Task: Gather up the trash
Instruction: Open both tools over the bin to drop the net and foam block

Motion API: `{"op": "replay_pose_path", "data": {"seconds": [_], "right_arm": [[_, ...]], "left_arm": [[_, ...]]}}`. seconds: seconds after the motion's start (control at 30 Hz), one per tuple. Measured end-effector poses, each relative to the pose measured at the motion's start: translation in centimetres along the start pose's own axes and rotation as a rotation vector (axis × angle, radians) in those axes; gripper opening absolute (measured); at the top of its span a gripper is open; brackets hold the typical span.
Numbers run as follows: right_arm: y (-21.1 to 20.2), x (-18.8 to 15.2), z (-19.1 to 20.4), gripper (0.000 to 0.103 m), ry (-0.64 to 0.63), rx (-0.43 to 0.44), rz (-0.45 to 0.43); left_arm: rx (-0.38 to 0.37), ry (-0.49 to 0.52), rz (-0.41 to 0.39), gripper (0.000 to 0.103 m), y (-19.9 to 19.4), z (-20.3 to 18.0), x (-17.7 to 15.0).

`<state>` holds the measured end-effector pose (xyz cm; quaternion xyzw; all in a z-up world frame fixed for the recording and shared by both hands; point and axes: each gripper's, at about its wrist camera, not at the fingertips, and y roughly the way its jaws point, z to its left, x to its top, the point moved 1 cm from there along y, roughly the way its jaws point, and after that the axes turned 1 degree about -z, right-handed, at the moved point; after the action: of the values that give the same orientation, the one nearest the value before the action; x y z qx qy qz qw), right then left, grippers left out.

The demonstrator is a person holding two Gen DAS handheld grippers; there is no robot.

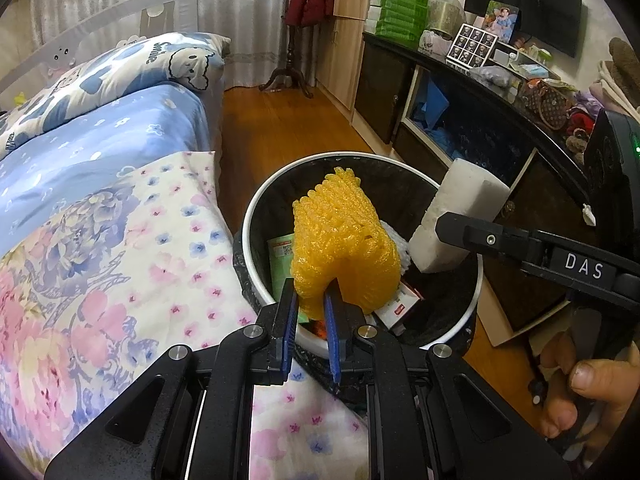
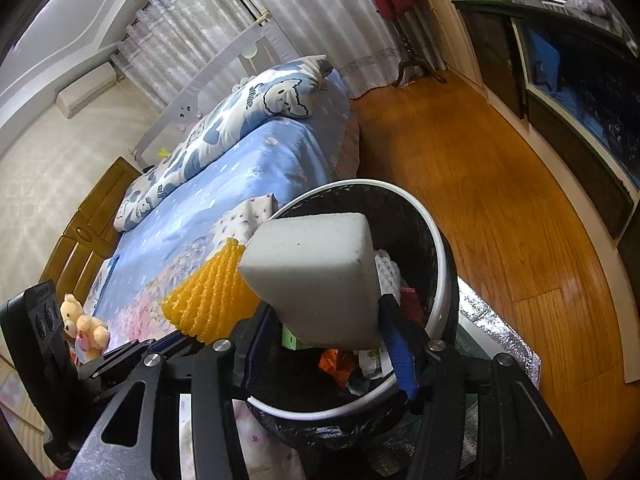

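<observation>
My left gripper is shut on a yellow foam fruit net and holds it over the trash bin, a white-rimmed bin with a black liner. My right gripper is shut on a white foam block and holds it over the same bin. The block also shows in the left wrist view, at the bin's right rim, and the net shows in the right wrist view. Cartons, wrappers and a white foam net lie inside the bin.
A bed with floral and blue bedding lies left of the bin. A dark cabinet with clutter on top runs along the right. Wooden floor lies between them. A teddy bear sits on the bed.
</observation>
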<state>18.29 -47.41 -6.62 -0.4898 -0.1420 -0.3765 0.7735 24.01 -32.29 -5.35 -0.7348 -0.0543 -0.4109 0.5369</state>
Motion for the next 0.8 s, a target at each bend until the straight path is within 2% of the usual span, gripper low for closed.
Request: {"op": "replay_pose_path", "data": {"seconds": [0.3, 0.4, 0.43, 0.5, 0.53, 0.8], "right_arm": [[0.5, 0.6, 0.1, 0.054, 0.001, -0.008, 0.017], [0.7, 0.7, 0.0, 0.056, 0.008, -0.008, 0.026], [0.7, 0.7, -0.1, 0.058, 0.012, -0.008, 0.029], [0.8, 0.9, -0.2, 0.063, 0.025, -0.008, 0.033], [0.8, 1.0, -0.2, 0.066, 0.033, -0.007, 0.032], [-0.4, 1.0, -0.1, 0.069, 0.06, -0.001, -0.002]], "left_arm": [[0.0, 0.006, 0.019, 0.012, 0.9, -0.1, 0.6], [0.005, 0.001, 0.022, 0.023, 0.9, 0.0, 0.7], [0.007, -0.002, 0.02, 0.033, 0.9, 0.0, 0.7], [0.017, -0.009, 0.002, 0.047, 0.4, 0.1, 0.8], [0.019, -0.011, -0.003, 0.05, 0.3, 0.2, 0.8], [0.026, -0.033, -0.009, 0.055, -1.1, 1.1, -0.2]]}}
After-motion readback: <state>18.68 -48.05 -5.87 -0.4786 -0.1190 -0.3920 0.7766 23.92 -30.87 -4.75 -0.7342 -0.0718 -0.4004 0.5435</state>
